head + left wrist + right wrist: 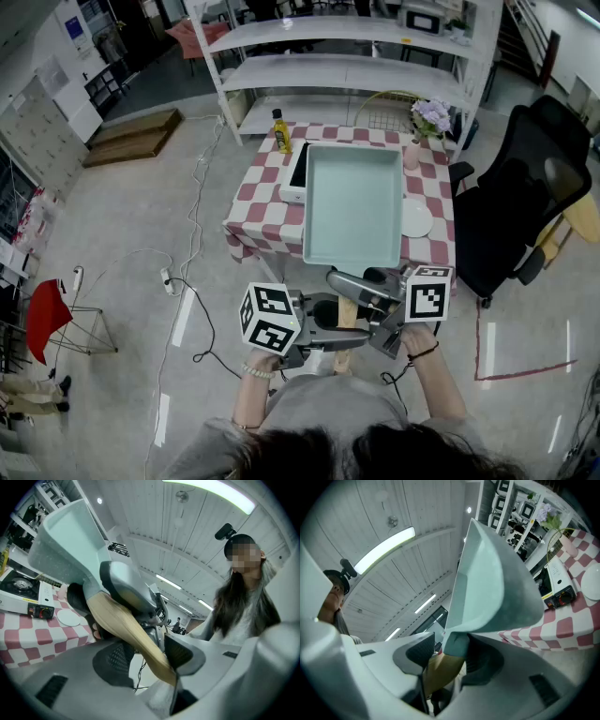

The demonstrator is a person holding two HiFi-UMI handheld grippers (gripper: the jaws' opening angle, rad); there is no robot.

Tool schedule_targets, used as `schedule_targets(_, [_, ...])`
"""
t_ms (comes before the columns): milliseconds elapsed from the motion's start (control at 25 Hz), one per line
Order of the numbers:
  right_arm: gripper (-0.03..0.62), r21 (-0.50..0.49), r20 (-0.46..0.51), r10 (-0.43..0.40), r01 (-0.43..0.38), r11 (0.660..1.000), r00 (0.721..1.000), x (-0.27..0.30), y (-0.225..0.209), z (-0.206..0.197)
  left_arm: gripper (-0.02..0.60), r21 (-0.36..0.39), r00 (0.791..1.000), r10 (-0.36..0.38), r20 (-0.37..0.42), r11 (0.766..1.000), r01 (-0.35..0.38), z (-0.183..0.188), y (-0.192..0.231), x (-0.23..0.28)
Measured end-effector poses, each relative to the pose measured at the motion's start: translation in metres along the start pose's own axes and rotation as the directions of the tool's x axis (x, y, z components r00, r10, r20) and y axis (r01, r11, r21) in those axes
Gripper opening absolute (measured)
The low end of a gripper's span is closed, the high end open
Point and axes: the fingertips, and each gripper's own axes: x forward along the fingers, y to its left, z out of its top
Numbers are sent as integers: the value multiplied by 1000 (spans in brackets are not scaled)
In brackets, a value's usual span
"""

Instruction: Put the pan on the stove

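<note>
A square pale-green pan (352, 202) hangs over the red-checked table (258, 202), held level by its wooden handle (345, 323). My left gripper (323, 336) is shut on the handle's near end (126, 630). My right gripper (364, 289) is shut on it closer to the pan, where the wood meets the green socket (440, 670). The pan's underside (492, 583) fills the right gripper view. A white portable gas stove (295, 178) stands on the table just left of the pan and partly under it; the stove (21, 590) with its burner also shows in the left gripper view.
On the table are a yellow oil bottle (281, 131), a white plate (415, 220) and a pink vase of flowers (427, 122). A black office chair (525, 197) stands to the right, white shelves (347, 70) behind. Cables (192, 281) trail on the floor at left.
</note>
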Motion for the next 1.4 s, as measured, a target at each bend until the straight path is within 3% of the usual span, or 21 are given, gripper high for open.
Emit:
schedule_targets(800, [196,4,-24,11,-10,1000,1000,-12,2,-2,218,-15,1000,23,15,1000,-23,0,-4,14])
schedule_targets(1400, [195,29,-54,66,-64,998,996,-13,2,6,216,-30,994,93,61,995,-91,11,3,20])
